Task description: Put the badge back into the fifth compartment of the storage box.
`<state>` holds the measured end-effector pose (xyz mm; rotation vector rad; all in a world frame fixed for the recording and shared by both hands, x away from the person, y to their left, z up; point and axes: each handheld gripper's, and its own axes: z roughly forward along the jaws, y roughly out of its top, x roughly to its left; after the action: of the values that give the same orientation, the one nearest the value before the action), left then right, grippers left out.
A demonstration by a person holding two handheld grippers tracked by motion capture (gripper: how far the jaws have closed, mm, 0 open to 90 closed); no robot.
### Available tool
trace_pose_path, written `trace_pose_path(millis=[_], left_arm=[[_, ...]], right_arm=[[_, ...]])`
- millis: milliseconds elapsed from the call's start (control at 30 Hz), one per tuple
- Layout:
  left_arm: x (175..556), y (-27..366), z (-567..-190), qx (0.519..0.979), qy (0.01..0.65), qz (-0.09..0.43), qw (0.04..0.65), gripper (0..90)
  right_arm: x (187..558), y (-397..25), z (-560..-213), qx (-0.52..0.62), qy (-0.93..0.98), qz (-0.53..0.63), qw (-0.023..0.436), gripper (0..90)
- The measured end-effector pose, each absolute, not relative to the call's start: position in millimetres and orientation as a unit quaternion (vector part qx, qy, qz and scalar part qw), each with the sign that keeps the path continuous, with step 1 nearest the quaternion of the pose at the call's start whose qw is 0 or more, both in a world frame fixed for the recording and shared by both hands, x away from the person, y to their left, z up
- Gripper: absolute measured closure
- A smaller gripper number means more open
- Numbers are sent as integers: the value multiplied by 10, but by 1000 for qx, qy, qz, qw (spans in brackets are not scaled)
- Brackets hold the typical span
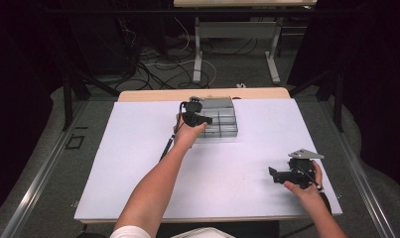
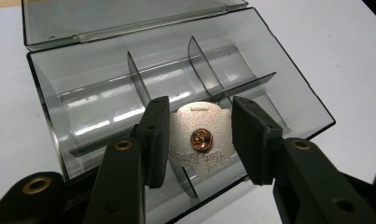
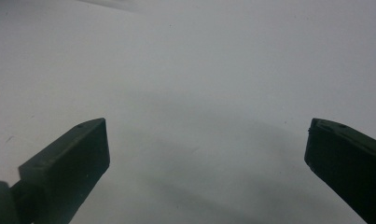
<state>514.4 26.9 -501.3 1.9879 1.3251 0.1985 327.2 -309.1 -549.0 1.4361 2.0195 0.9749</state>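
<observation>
In the high view the left forearm stretches forward over the white desk, and its hand holds the left gripper at the near left edge of the box, which sits at the desk's far middle. The right hand holds the right gripper low over the near right part of the desk, jaws pointing left, well apart from the box.

In the left gripper view the left gripper has its jaws narrowed on a pin, gripping it by its two side edges above the box. The pin is a flat, silvery, grainy metal piece with raised lettering and a round copper-coloured stud at its middle. The box is smoky clear plastic, with thin dividers forming compartments and its hinged lid open behind.

In the right gripper view the right gripper has its jaws spread wide, with nothing between them, over the plain matte desk.
</observation>
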Motion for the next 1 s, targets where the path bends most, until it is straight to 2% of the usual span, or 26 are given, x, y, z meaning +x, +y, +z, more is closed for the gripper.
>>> trace_pose_path(millis=[1000], left_arm=[[5166,130,-5184,779,519,68,344,583]], right_arm=[[3273,-3091,-5494,519,741,356,234,0]])
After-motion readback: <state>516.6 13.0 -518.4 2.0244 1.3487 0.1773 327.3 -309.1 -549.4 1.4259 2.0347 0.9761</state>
